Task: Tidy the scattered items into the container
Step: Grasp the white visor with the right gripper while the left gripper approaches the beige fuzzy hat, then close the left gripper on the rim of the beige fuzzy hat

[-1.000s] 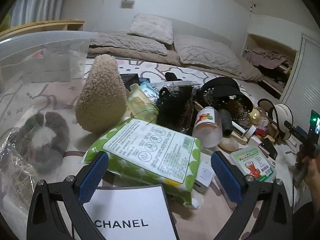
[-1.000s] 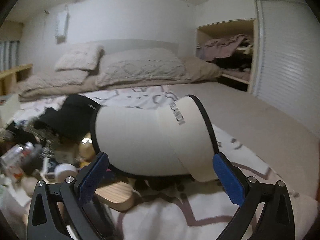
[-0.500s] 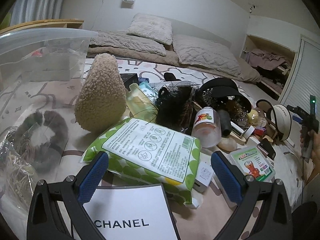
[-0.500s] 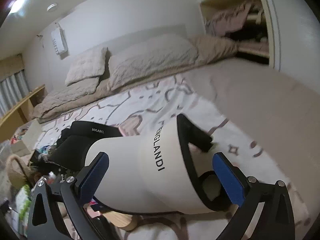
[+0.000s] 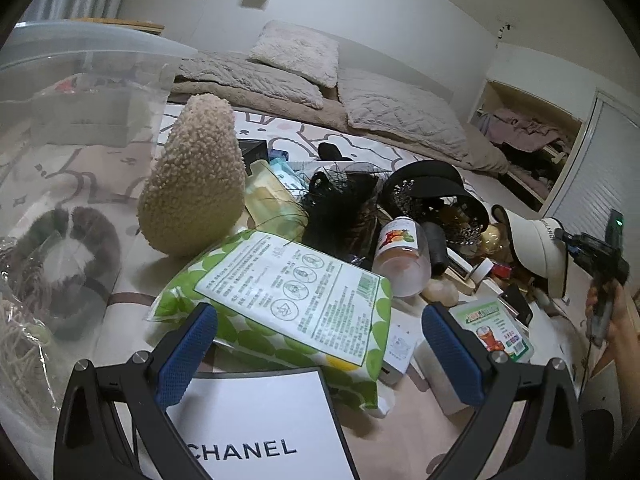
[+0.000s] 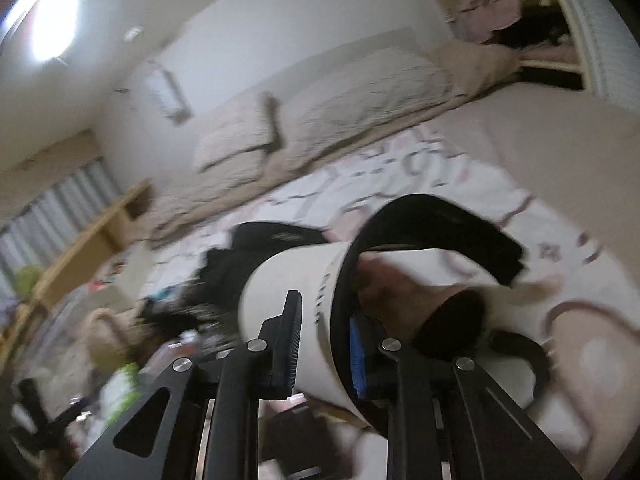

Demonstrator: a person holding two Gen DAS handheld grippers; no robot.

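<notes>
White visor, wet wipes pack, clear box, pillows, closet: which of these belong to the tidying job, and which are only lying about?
Job: white visor held in right gripper; wet wipes pack; clear box.
Lying about: pillows; closet.

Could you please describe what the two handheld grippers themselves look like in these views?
Both the left gripper and the right gripper have matte black frames with triangular cut-outs and silver screws. Their fingers carry blue textured pads. No cables or sleeves are clearly visible.
</notes>
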